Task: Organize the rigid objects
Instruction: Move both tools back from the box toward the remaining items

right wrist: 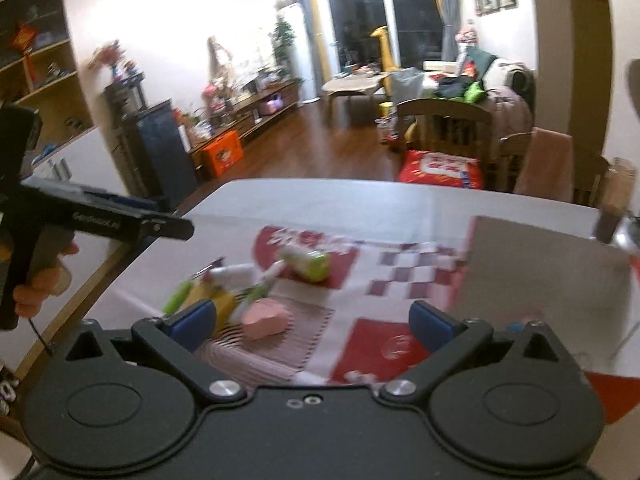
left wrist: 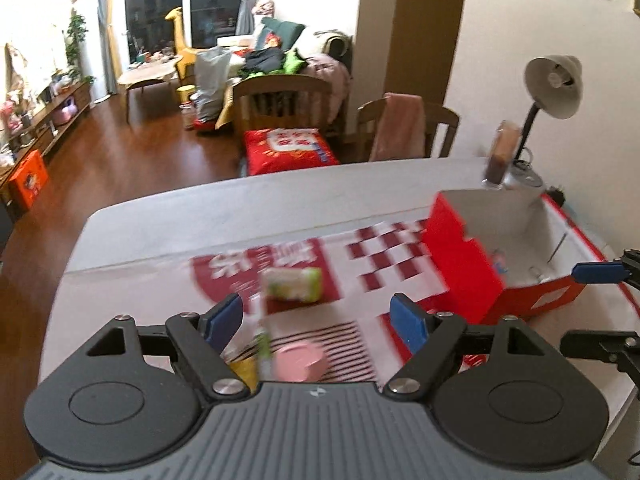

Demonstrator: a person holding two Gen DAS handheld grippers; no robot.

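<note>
My left gripper point(left wrist: 318, 318) is open and empty above a pile of small items on the red-and-white mat point(left wrist: 384, 248). A green-and-white packet point(left wrist: 294, 284) lies ahead of it. A pink round item point(left wrist: 298, 361) and a yellow item point(left wrist: 244, 372) lie just under its jaws. The open red box point(left wrist: 500, 256) stands to the right; my right gripper's blue fingertip point(left wrist: 598, 272) shows beside it. My right gripper point(right wrist: 314, 320) is open and empty, above the mat. In the right wrist view the pink item point(right wrist: 266, 318), the green packet point(right wrist: 308, 266) and the box wall point(right wrist: 536, 276) show.
A desk lamp point(left wrist: 554, 88) and a brown jar point(left wrist: 502, 152) stand at the table's far right corner. Wooden chairs point(left wrist: 404, 128) with a red cushion point(left wrist: 290, 150) stand behind the table. The left gripper's body point(right wrist: 100, 220) and a hand show at the left of the right wrist view.
</note>
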